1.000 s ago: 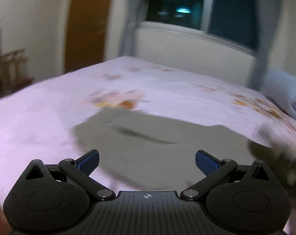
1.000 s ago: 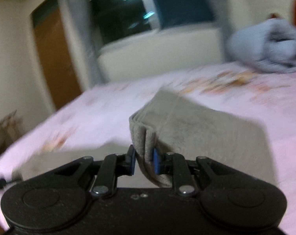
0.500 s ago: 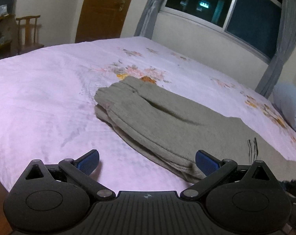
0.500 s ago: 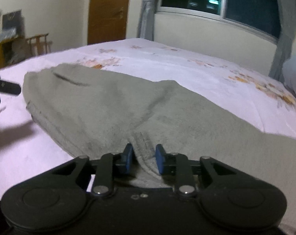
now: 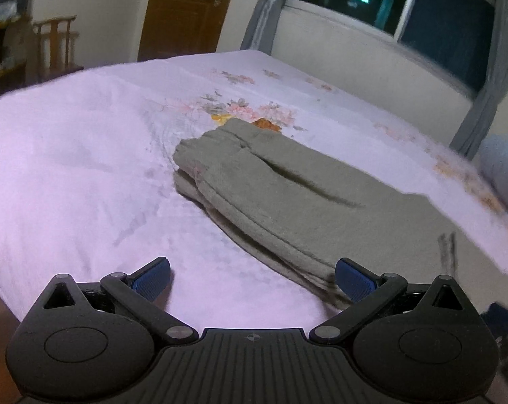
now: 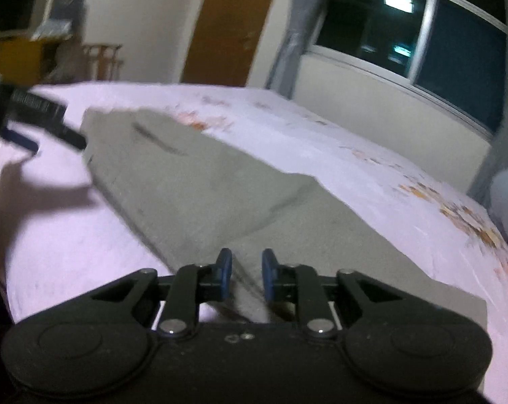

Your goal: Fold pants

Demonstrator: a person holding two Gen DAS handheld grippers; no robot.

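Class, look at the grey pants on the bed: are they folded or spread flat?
Folded. In the left view the pants lie in stacked layers with a doubled edge on the bed.

Pants (image 5: 287, 195) folded on bed (image 5: 68, 168); window (image 5: 405, 17) behind bed, door (image 5: 186, 10) and chair (image 5: 55, 43) far left.

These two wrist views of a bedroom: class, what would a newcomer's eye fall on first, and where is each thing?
First the grey-green fleece pants, folded double and lying across the pale pink floral bedsheet. Next the right hand-held gripper at the bottom of its view, blue pads pinching a ridge of the pants' near edge. The left hand-held gripper stands wide open above the sheet beside the pants.
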